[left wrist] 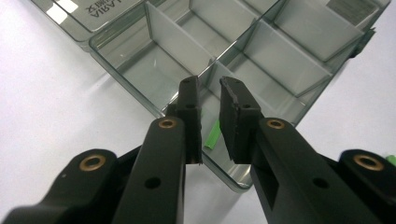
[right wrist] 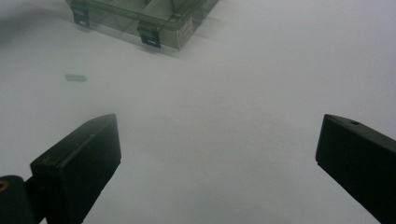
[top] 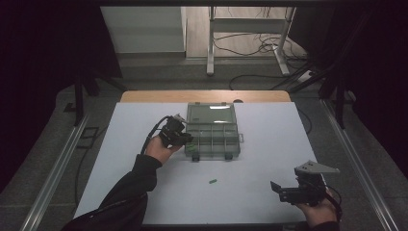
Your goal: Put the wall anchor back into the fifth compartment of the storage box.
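Observation:
A clear smoky organizer box point(top: 236, 143) with divided compartments lies open mid-table, its lid point(top: 211, 113) folded back. My left gripper point(top: 188, 141) hovers over the box's near-left corner. In the left gripper view its jaws point(left wrist: 210, 84) stand a narrow gap apart above a compartment of the box point(left wrist: 126, 79). A small green piece point(left wrist: 212, 135) hangs in that gap with no pad pressing on it. Another green piece point(top: 212, 181) lies on the table in front of the box. My right gripper point(top: 279, 191) rests near the front right, jaws wide open point(right wrist: 217, 140) and empty, facing that piece point(right wrist: 75, 77).
The white table top point(top: 269, 144) spreads around the box, whose front latches point(right wrist: 150, 37) face the person. Beyond the far edge are a wooden strip, table legs and cables on the floor. Metal rails run along both sides.

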`<state>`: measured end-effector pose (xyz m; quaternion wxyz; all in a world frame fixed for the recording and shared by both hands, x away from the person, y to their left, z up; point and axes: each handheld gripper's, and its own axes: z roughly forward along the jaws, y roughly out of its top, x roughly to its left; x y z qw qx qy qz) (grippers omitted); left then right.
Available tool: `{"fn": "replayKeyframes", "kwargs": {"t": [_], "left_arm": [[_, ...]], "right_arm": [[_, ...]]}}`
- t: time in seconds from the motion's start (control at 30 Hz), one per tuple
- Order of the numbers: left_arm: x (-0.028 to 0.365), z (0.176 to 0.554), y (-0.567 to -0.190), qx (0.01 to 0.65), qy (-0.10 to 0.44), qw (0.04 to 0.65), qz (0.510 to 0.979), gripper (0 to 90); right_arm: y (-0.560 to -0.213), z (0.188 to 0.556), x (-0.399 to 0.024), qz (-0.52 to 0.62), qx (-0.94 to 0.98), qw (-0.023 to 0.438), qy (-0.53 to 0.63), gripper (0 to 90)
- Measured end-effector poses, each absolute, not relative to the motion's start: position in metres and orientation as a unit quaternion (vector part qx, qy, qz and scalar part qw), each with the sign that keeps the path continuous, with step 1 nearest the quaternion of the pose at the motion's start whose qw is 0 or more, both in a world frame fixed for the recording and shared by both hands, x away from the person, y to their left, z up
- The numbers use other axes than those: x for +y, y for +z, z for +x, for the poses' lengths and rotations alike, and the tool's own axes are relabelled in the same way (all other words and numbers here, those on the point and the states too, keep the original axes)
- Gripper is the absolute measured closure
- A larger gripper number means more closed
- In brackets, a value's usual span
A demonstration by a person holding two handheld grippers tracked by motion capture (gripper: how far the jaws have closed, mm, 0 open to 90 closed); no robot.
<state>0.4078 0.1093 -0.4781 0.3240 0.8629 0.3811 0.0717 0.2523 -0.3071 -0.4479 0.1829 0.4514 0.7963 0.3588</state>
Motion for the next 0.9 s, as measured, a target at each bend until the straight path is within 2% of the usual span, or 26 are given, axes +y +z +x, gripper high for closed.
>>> {"fn": "replayKeyframes", "kwargs": {"t": [0.17,0.47,0.63,0.9], "left_arm": [[0.107,0.401,-0.474,0.373,0.069,0.325,0.866,69.2],[0.100,0.388,-0.462,0.359,0.070,0.339,0.867,44.9],[0.097,0.379,-0.459,0.352,0.075,0.348,0.866,26.9],[0.094,0.368,-0.457,0.339,0.063,0.354,0.869,10.9]], "right_arm": [[-0.448,0.252,-0.307,0.451,0.796,0.183,0.361,0.5],[-0.447,0.252,-0.308,0.450,0.794,0.185,0.364,0.5],[-0.447,0.251,-0.308,0.449,0.795,0.186,0.364,0.5],[-0.447,0.251,-0.307,0.449,0.794,0.186,0.365,0.5]]}}
